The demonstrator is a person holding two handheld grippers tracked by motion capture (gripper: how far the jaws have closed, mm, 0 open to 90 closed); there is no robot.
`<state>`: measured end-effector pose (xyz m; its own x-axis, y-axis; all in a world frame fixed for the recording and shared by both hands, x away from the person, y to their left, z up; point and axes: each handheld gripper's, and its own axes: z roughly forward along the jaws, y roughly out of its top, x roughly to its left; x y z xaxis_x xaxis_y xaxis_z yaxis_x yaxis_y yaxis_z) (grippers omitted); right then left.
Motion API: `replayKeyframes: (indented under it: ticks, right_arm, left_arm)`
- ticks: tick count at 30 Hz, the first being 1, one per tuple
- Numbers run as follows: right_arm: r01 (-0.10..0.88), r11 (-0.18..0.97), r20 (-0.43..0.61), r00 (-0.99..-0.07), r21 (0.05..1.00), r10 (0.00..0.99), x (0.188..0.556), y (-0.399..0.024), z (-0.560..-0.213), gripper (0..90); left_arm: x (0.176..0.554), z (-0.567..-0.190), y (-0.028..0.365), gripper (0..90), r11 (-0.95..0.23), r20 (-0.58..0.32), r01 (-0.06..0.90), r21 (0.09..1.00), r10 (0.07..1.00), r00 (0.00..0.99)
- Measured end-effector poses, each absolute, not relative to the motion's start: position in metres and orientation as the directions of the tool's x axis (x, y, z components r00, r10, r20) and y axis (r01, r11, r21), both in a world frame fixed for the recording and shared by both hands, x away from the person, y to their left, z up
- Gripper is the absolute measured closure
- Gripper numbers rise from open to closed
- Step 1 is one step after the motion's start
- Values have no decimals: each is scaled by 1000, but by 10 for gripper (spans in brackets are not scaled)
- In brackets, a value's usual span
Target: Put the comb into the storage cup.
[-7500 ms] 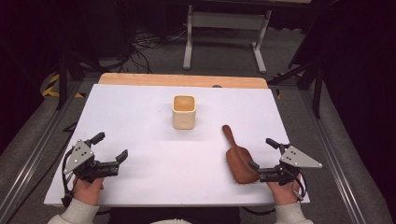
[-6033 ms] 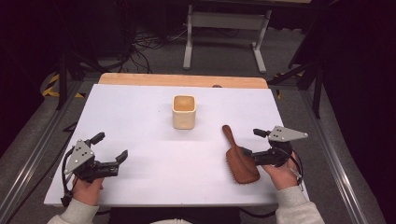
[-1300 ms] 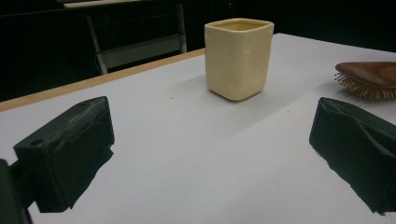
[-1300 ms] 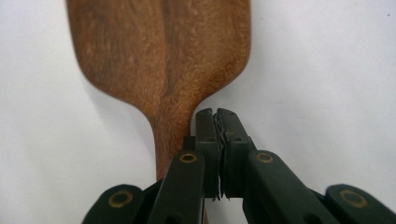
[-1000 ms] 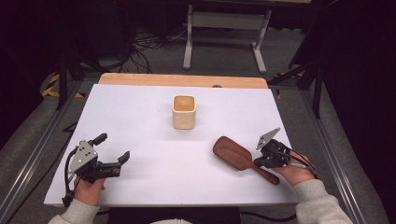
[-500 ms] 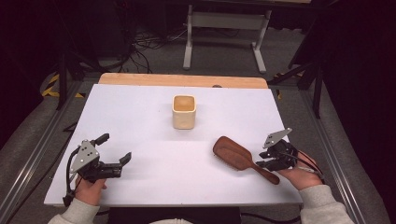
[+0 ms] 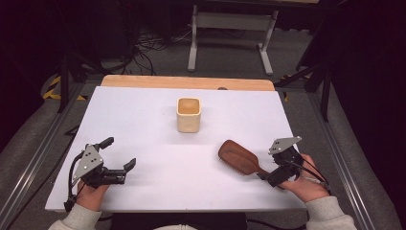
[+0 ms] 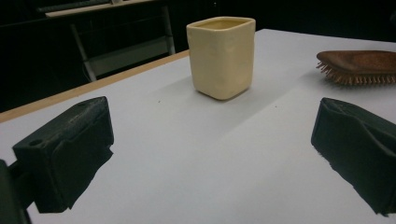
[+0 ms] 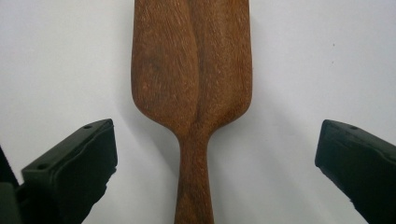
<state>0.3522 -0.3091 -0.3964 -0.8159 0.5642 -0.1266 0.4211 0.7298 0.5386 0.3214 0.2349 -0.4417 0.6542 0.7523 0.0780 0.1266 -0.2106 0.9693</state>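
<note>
Hairbrush, wooden, stiff and probably light, lies bristles-down near the bench's right edge, its narrow handle, the best hold, between the just-opened right tongs; left tongs spread, empty.

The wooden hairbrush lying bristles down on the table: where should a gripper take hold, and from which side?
Probably by the handle of the hairbrush: it is narrow enough for the jaws, unlike the wide head. Come from the handle end, where the open right gripper already straddles it, pads on the handle's two sides.

Bright, even light on the white table; dark surroundings, soft shadows, slight blur.
</note>
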Motion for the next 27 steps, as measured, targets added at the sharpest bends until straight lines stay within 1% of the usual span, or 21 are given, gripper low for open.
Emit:
replayKeyframes:
  ticks: [1,5,7,10,12,13,16,17,20,23,26,27]
  right_arm:
    - [404,738,-140,-822,541,553,351,-306,-398,0]
    - [388,741,-140,-831,548,539,349,-303,-400,0]
    - [388,732,-115,-838,561,533,348,-302,-403,0]
    - [389,730,-107,-841,562,530,348,-301,-406,0]
    - [395,729,-97,-842,559,531,348,-301,-409,0]
    - [397,736,-104,-841,548,531,348,-301,-412,0]
    - [401,745,-109,-841,533,530,349,-301,-415,0]
    - [411,749,-96,-843,520,529,350,-300,-417,40]
    - [415,753,-99,-842,511,531,351,-299,-418,52]
    - [421,762,-109,-839,492,533,352,-297,-419,86]
    - [431,768,-99,-840,475,533,355,-295,-422,158]
    - [431,768,-99,-840,475,533,355,-295,-422,158]
  left_arm:
    - [322,-442,235,1,-202,57,140,969,739,672]
    - [322,-443,234,1,-208,64,134,969,734,676]
    - [321,-442,234,1,-205,62,132,970,730,680]
    - [321,-442,235,1,-202,56,136,970,726,685]
    - [321,-442,235,1,-208,50,148,967,722,690]
    - [322,-443,235,0,-202,30,165,965,714,699]
    - [322,-443,235,0,-214,35,167,962,710,704]
    - [321,-443,234,0,-220,41,163,962,706,707]
    - [320,-443,233,0,-239,60,158,958,705,706]
    - [319,-442,232,0,-245,57,161,956,693,719]
    - [319,-441,235,0,-235,42,166,958,684,728]
    - [319,-441,235,0,-235,42,166,958,684,728]
